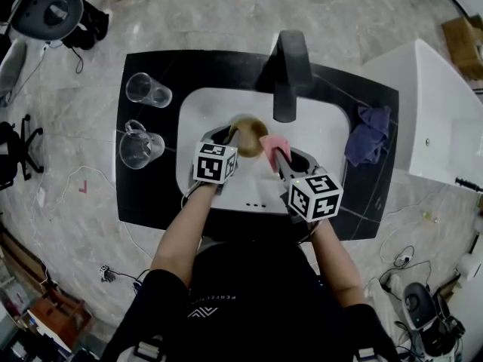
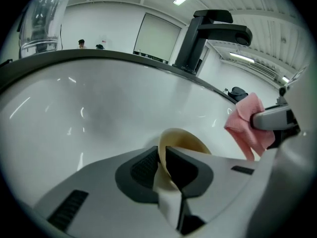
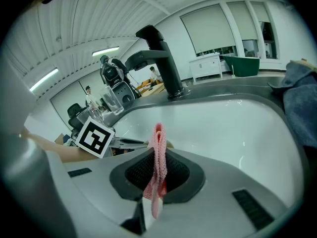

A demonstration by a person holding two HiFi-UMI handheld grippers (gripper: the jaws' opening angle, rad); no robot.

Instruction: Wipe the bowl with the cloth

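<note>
Over the white sink (image 1: 324,127), set into a black worktop (image 1: 151,194), the person held both tools low inside the basin, below the black faucet (image 1: 290,74). The left claw (image 1: 232,134) was closed on the rim of a tan bowl (image 1: 249,130). In the left gripper view its jaws (image 2: 163,162) pinched the bowl's (image 2: 183,138) thin wall between them, one pad inside and one outside, and the bowl stood tipped on edge with its opening turned toward the right tool. The right claw (image 1: 273,155) gripped a pink cloth (image 1: 275,145). In the right gripper view the jaws (image 3: 158,167) were clamped narrowly on the folded cloth (image 3: 158,148), which stuck up past the tips and hung a little below them. From the left gripper view the cloth (image 2: 247,125) hung just beside the bowl's rim, close to it; whether the two touched could not be told. The left tool's marker cube (image 3: 94,137) showed in the right gripper view, near the cloth.

On the worktop left of the sink stood a clear tumbler (image 1: 147,90) and, nearer the person, a glass jug (image 1: 139,148). A crumpled blue rag (image 1: 368,134) lay on the worktop at the sink's right edge, well apart from the bowl. The sink's inner wall (image 2: 99,108) appeared smooth and white behind the bowl, with the faucet (image 2: 208,38) rising at its far rim.
</note>
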